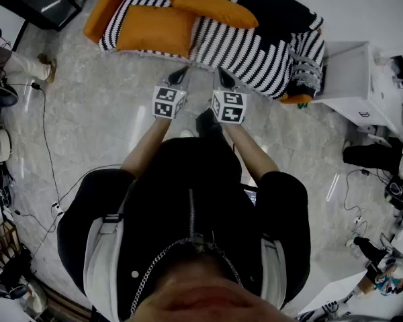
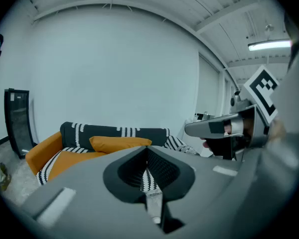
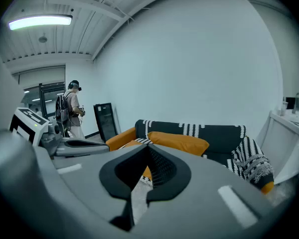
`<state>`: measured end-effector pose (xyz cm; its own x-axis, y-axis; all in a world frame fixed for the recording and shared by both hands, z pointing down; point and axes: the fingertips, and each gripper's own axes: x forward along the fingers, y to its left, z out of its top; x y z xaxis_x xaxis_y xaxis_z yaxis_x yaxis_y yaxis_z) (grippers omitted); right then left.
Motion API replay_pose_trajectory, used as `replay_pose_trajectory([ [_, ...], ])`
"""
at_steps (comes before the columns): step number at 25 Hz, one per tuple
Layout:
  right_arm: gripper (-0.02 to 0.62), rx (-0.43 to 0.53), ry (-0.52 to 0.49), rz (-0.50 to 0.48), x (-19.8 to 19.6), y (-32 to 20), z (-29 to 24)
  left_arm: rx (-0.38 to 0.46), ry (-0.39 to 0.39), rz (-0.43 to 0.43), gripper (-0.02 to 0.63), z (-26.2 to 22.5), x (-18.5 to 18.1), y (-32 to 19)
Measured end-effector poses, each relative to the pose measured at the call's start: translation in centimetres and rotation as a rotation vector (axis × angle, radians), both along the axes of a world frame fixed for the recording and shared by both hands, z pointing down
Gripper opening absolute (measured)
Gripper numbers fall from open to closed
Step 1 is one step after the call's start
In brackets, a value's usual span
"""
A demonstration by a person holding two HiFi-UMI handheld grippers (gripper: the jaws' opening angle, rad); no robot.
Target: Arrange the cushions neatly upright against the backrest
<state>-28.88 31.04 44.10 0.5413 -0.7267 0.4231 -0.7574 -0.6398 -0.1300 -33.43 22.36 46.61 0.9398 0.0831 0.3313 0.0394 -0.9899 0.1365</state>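
A sofa (image 1: pixel 255 39) with a black-and-white striped cover stands ahead of me. One orange cushion (image 1: pixel 154 29) lies flat on the seat at the left. A second orange cushion (image 1: pixel 215 9) lies tilted near the backrest. A striped cushion (image 1: pixel 303 62) slumps at the sofa's right end. My left gripper (image 1: pixel 180 78) and right gripper (image 1: pixel 221 79) hover side by side over the floor just short of the seat's front edge, both shut and empty. The left gripper view shows the orange cushion (image 2: pixel 120 143) beyond the shut jaws; the right gripper view shows the same cushion (image 3: pixel 179 142) and the striped cushion (image 3: pixel 251 163).
A white cabinet (image 1: pixel 363 79) stands right of the sofa and a black cabinet (image 1: pixel 43 2) to its left. Cables (image 1: pixel 47 146) trail over the marble floor at the left. A person (image 3: pixel 72 108) stands far off in the right gripper view.
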Motion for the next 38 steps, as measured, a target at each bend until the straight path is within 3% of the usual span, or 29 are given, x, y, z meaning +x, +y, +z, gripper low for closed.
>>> replay_pose_trajectory([
  [9,0.003,0.083,0.055,0.039,1.3,0.1,-1.3,-0.008,-0.014,-0.004,0.011,0.6,0.8,-0.7],
  [18,0.003,0.063,0.005,0.071,5.1,-0.1,0.4,-0.010,-0.048,0.016,0.011,1.8,4.3,-1.7],
  [38,0.003,0.062,-0.064,0.117,24.2,2.1,1.8,0.021,-0.115,-0.028,0.011,2.2,21.0,-3.2],
])
